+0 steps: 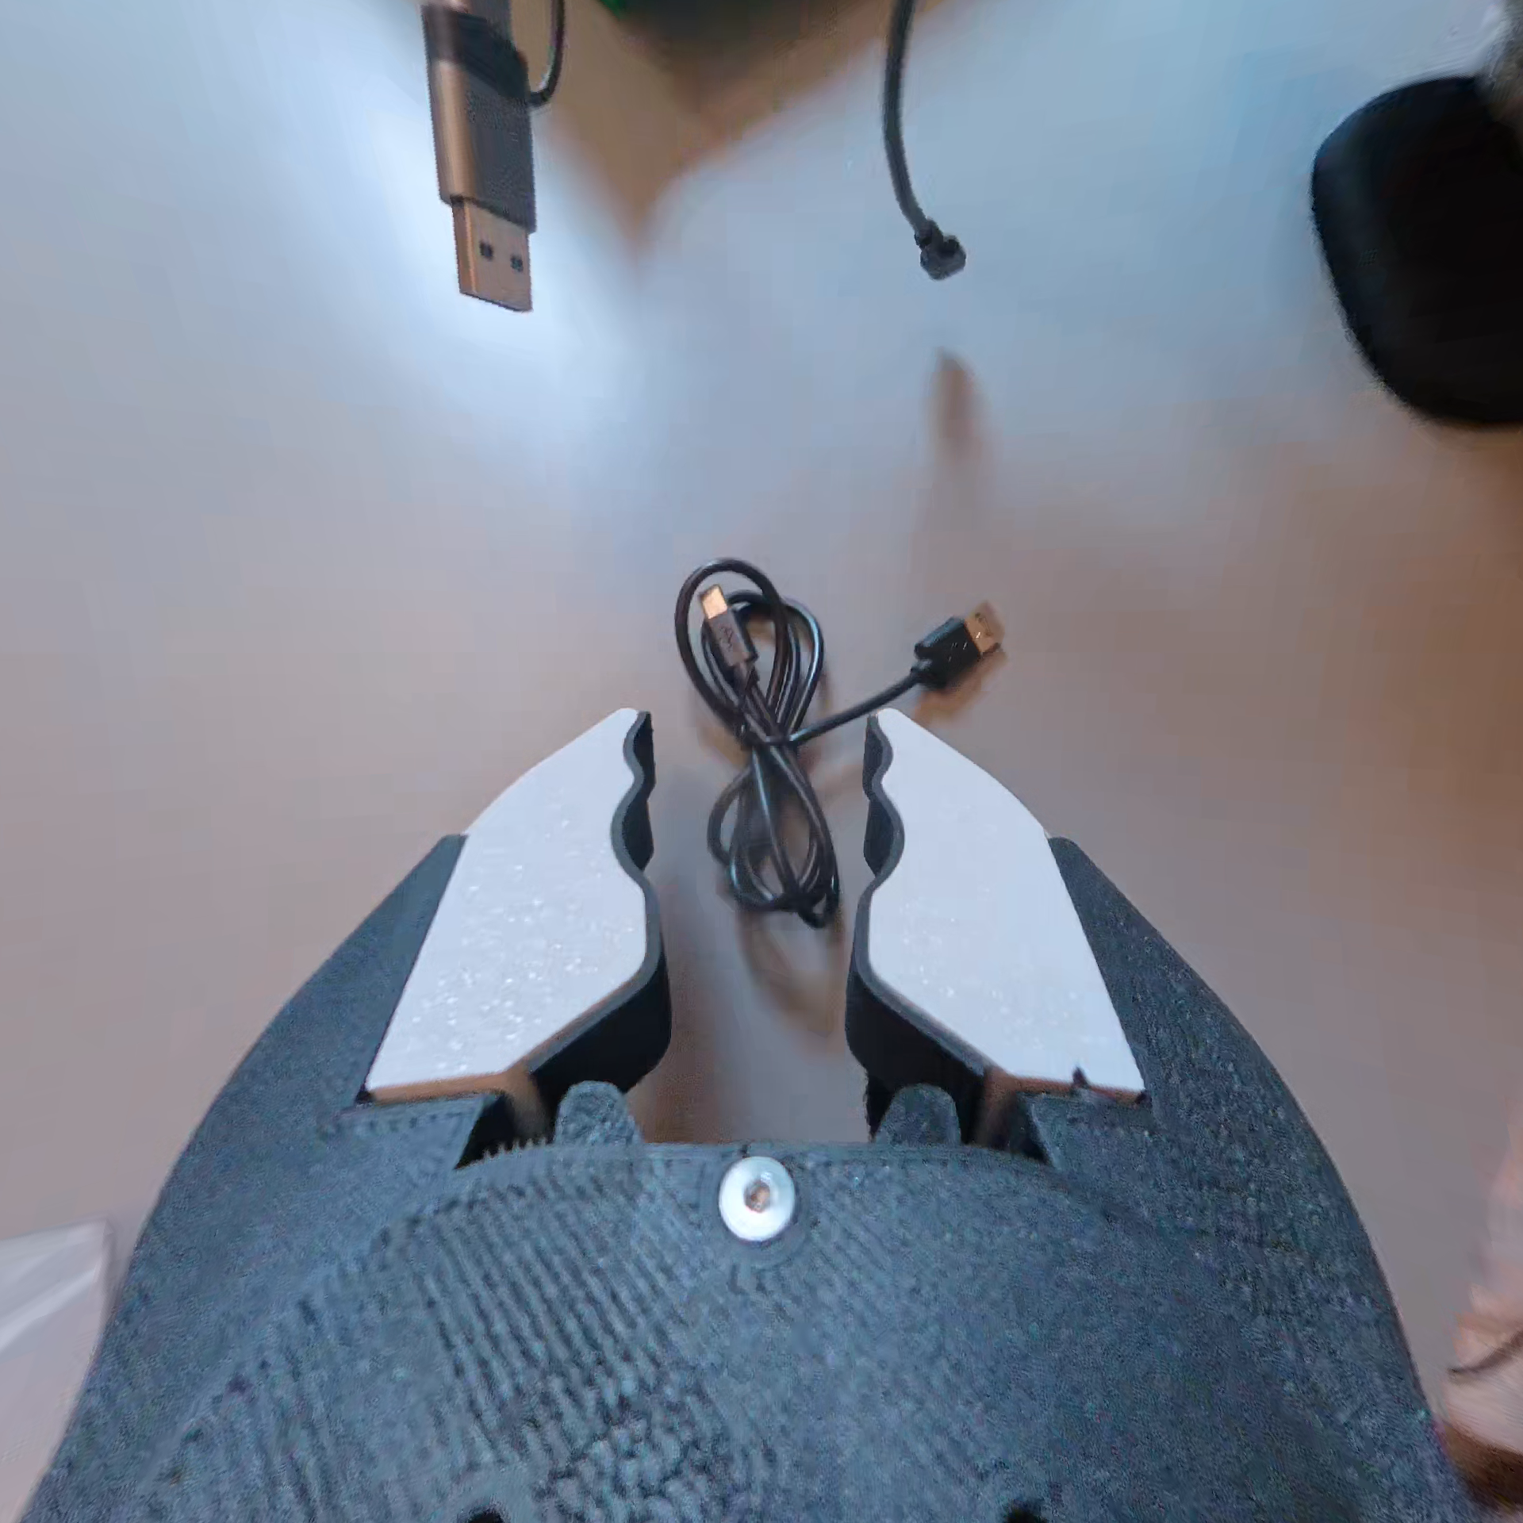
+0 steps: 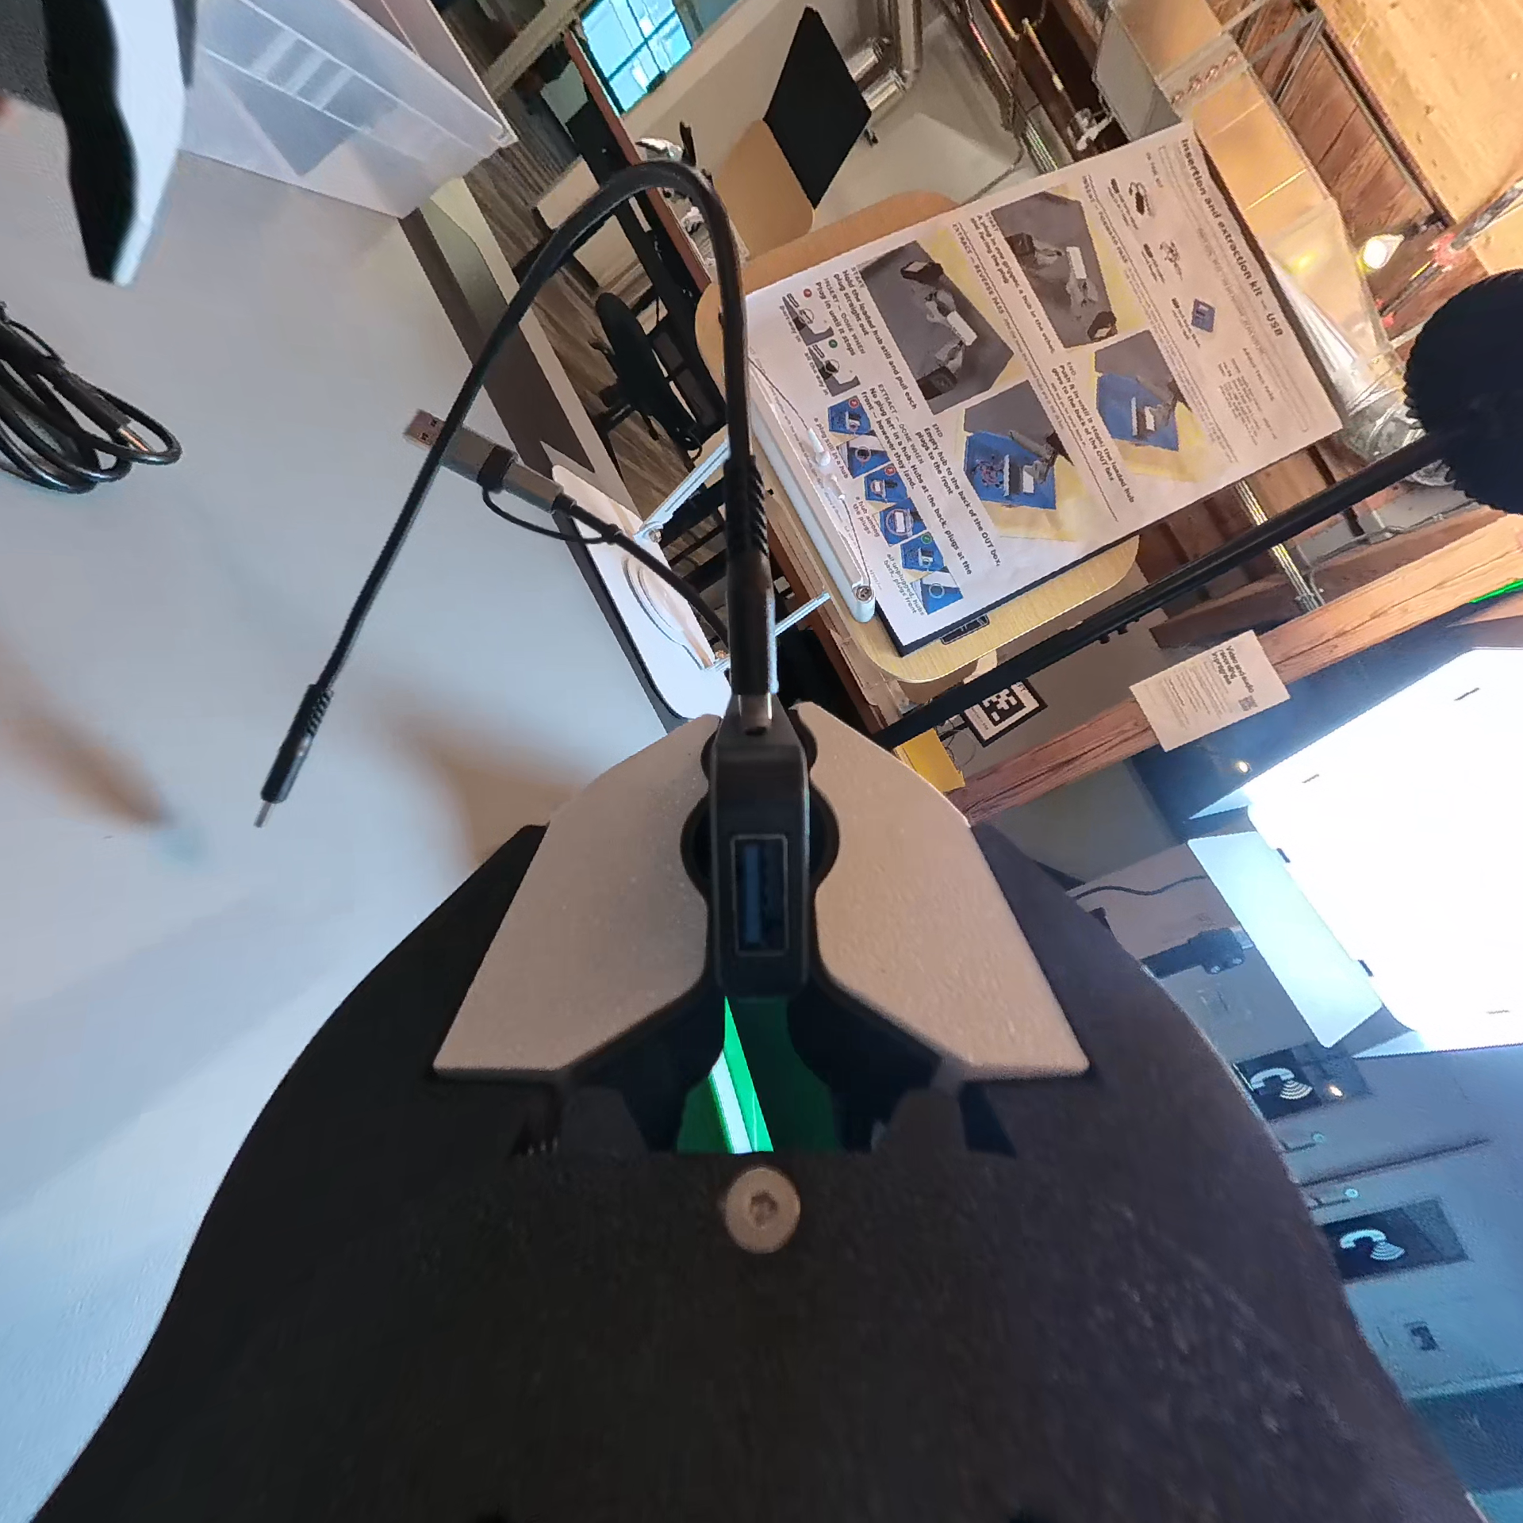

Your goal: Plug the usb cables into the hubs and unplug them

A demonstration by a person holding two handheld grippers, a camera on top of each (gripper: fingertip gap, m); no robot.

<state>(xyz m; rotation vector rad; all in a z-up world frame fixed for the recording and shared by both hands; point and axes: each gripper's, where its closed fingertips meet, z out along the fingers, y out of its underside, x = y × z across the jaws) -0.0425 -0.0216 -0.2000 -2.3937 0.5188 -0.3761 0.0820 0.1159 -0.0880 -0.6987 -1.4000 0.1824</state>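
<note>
The left tongs, wide and empty, hover over the coiled cable at frame centre, its plug pointing upper right, while the right tongs clamp the hub, port facing the camera.

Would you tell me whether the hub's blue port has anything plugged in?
Empty: the blue port on the hub shows open, nothing inserted.
</note>
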